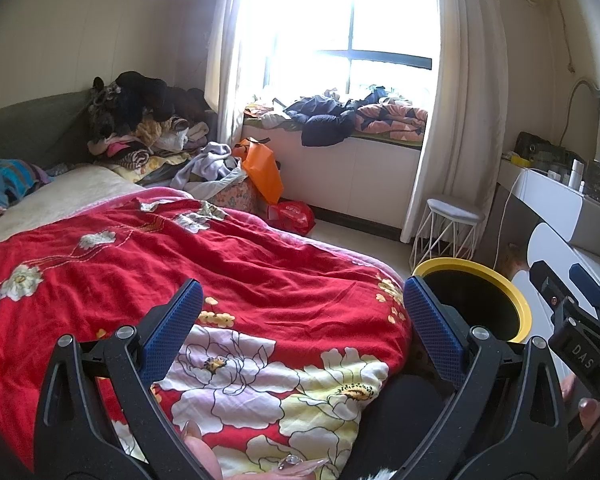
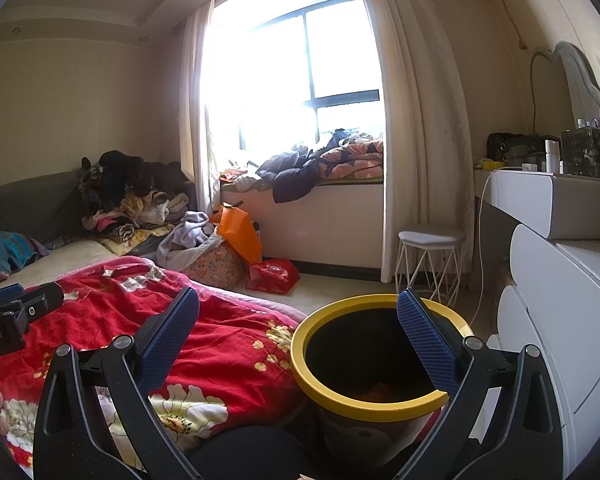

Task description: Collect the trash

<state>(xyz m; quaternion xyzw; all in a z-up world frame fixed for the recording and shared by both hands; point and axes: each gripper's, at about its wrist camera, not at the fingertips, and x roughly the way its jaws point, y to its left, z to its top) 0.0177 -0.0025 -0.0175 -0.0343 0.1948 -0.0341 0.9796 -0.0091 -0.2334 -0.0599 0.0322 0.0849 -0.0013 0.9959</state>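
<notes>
Two claws, both mine, and both spread wide with nothing between their blue pads. My left gripper [image 1: 302,326] hangs over the red flowered quilt [image 1: 228,264] that covers the bed, its fingers pointing toward the window [image 1: 352,24]. My right gripper [image 2: 298,338] is held above the near rim of the trash bin [image 2: 342,398], a dark bucket with a yellow rim standing on the floor just beside the bed's corner; in the right wrist view its right pad overlaps the bin's mouth. Something orange-brown lies at the bottom of the bin, too dim to identify.

In the left wrist view the same bin [image 1: 520,300] shows past my right pad, and my other claw's body pokes in at the right edge. A white wire-legged stool [image 2: 430,258] stands near the curtain [image 2: 420,152], beyond the bin. A red plastic bag [image 2: 274,274] and an orange bag [image 2: 240,234] sit on the floor below the window seat, near a heap of clothes [image 2: 140,204] at the far end of the bed. White drawers [image 2: 560,320] rise at my right, close to the bin.
</notes>
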